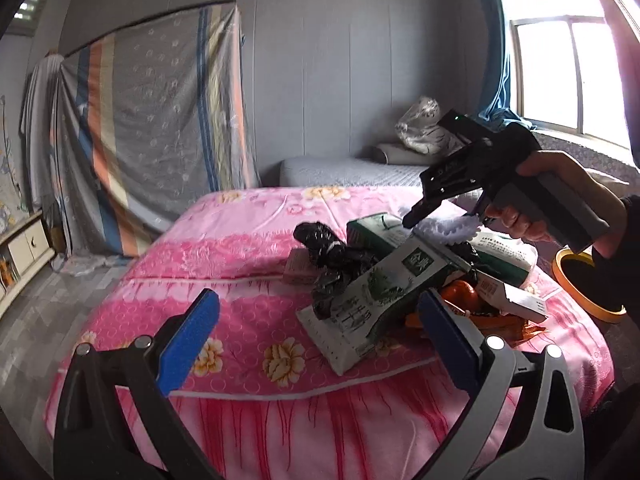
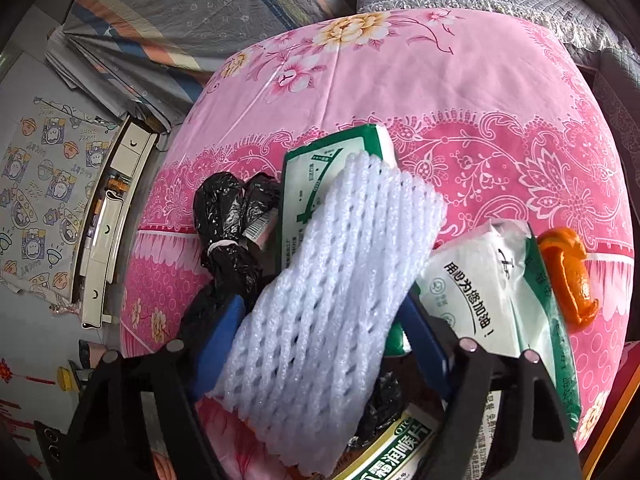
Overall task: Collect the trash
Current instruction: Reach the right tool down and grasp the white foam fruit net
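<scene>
A pile of trash lies on the pink floral bedspread (image 1: 248, 240): a flattened green-and-white carton (image 1: 372, 300), a black plastic bag (image 1: 328, 252), orange peel (image 1: 460, 296) and small boxes. My left gripper (image 1: 316, 336) is open and empty, just in front of the pile. My right gripper (image 2: 320, 344) is shut on a white foam fruit net (image 2: 332, 280) and holds it over the pile; it also shows in the left wrist view (image 1: 416, 216). Under the net lie a green-and-white box (image 2: 320, 160), the black bag (image 2: 228, 216), a white-and-green pack (image 2: 492, 288) and orange peel (image 2: 572, 272).
A yellow-rimmed bin (image 1: 584, 284) stands at the right of the bed. A grey mattress (image 1: 352, 172) with a pillow lies behind. A striped sheet (image 1: 160, 140) hangs at the back left. A low cabinet (image 1: 20, 256) stands at the far left.
</scene>
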{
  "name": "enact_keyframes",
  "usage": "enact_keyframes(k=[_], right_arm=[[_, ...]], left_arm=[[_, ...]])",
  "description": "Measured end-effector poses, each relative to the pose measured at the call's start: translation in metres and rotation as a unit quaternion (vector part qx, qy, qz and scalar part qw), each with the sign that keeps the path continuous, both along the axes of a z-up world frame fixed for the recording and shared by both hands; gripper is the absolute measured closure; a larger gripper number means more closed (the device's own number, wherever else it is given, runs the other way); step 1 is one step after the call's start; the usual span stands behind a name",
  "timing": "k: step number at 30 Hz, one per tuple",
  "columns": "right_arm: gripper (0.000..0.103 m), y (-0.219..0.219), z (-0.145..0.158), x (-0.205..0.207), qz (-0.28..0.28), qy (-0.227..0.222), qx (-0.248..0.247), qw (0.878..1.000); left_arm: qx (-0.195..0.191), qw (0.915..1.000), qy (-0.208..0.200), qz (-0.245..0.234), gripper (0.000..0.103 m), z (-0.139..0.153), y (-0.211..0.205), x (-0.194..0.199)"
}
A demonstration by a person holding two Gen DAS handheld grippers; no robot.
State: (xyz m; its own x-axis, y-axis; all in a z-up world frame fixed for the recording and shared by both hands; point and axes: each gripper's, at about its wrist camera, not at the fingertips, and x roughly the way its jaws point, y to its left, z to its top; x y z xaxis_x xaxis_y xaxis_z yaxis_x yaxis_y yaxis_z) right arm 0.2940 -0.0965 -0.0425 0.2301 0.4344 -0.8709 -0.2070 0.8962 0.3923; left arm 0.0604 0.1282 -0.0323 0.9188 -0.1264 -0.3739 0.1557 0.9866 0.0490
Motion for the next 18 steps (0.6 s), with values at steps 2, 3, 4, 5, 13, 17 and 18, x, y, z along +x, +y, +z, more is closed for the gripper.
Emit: enact_keyframes(k=[2,3,4,5,13,17,18], right_arm=[[0.045,0.0,0.002,0.0,0.006,-0.006,0.003,1.0],[0.053,-0.001,0.003,0.001,0.007,-0.006,0.01,1.0],[0.059,-0.004,0.005,0.001,0.007,-0.006,0.019,1.0],[0.063,-0.007,0.007,0.001,0.009,-0.008,0.027,1.0],[0.077,-0.047,0.039,-0.021,0.019,-0.051,0.112,0.992],[0.077,-0.075,0.052,-0.043,0.019,-0.068,0.16,0.985],[0.077,-0.08,0.055,-0.051,0.021,-0.076,0.167,0.983]], left_arm=[[0.051,0.9986,0.006,-0.016,0.008,0.002,-0.009,0.005],[0.062,0.9974,0.014,-0.032,0.008,0.004,-0.013,0.008],[0.065,0.9959,0.028,-0.056,0.008,0.008,-0.018,0.013],[0.063,0.994,0.045,-0.078,0.008,0.009,-0.021,0.018],[-0.012,0.9831,0.13,-0.128,0.008,0.011,-0.027,0.063],[-0.075,0.979,0.164,-0.094,0.008,0.02,-0.015,0.104],[-0.085,0.9766,0.178,-0.085,0.008,0.021,-0.013,0.117]])
